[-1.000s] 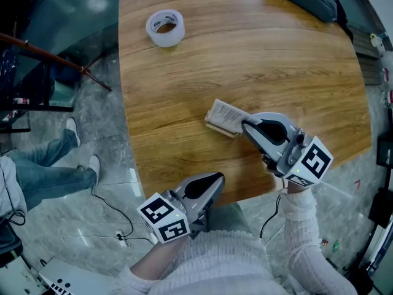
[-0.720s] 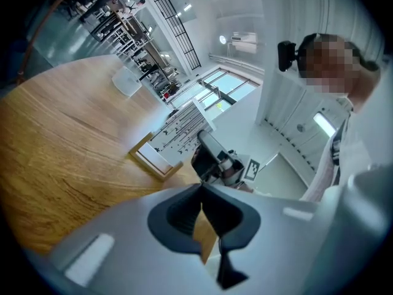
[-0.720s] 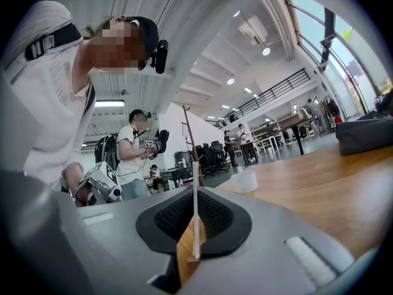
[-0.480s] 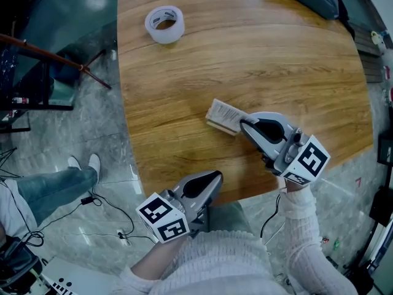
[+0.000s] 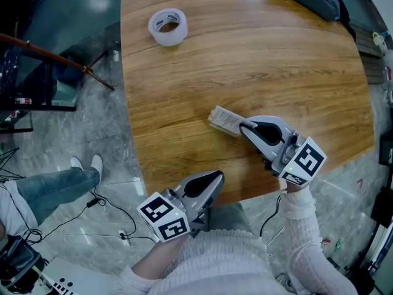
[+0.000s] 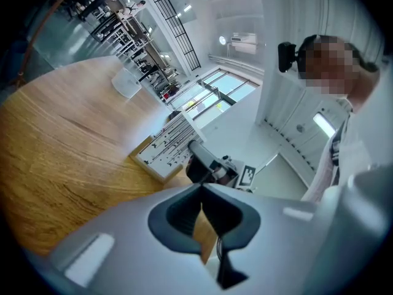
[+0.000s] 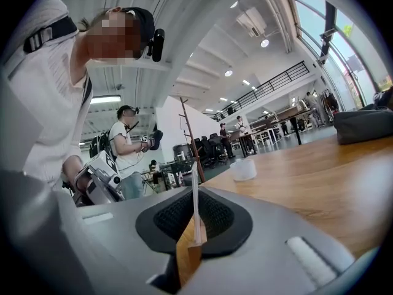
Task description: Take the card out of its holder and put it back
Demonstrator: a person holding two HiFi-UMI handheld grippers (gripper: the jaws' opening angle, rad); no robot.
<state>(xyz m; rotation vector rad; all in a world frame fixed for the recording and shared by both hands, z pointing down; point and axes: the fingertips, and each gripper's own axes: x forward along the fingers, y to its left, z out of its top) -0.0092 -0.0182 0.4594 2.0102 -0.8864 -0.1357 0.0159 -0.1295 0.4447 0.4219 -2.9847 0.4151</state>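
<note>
Near the surface (image 5: 258, 48)'s near edge, the right hand-held gripper (image 5: 243, 126) pinched the card (image 7: 194, 192) at its holder (image 5: 218, 125), jaws opening. Release was best done slowly, backing straight off, lest the card tip. The left hand-held gripper (image 5: 215, 179) hung closed, empty.

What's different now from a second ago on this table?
The right gripper swung its rear slightly left; the card between its jaws looks lower in its holder, and the jaws are opening. A bystander's legs beside the table shifted. The left gripper, shut and empty, and the tape roll stayed put.
</note>
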